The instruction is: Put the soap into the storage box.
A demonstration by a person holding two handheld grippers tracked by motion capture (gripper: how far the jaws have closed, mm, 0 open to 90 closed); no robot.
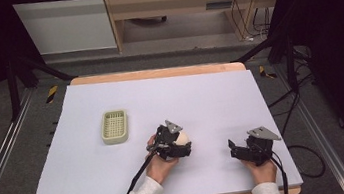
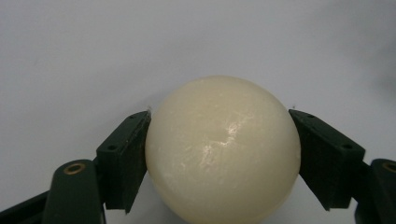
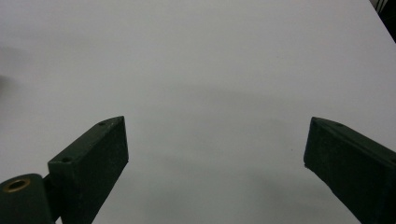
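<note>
Glossy and cream-coloured, a smooth hard ball [image 2: 223,151] sits clamped between the two black jaws of the left gripper [image 2: 219,154], each pad pressed flat against one side of it, with the pale surface behind. From the high view the same left gripper [image 1: 180,144] lies near the front middle of the white sheet-covered wooden table [image 1: 210,97], held by the person's left hand [image 1: 160,165], and the ball [image 1: 181,137] shows as a pale spot at its tip, beside the grey plate on top.

To its right, well apart, the right gripper [image 1: 232,148] rests in the right hand [image 1: 263,169] with its jaws spread wide, nothing between them but bare white sheet; its own view [image 3: 215,154] shows the same wide gap.

Beyond and to the left of the left gripper stands a small pale green rectangular plastic basket [image 1: 114,126] with a gridded bottom. It appears to hold nothing.
</note>
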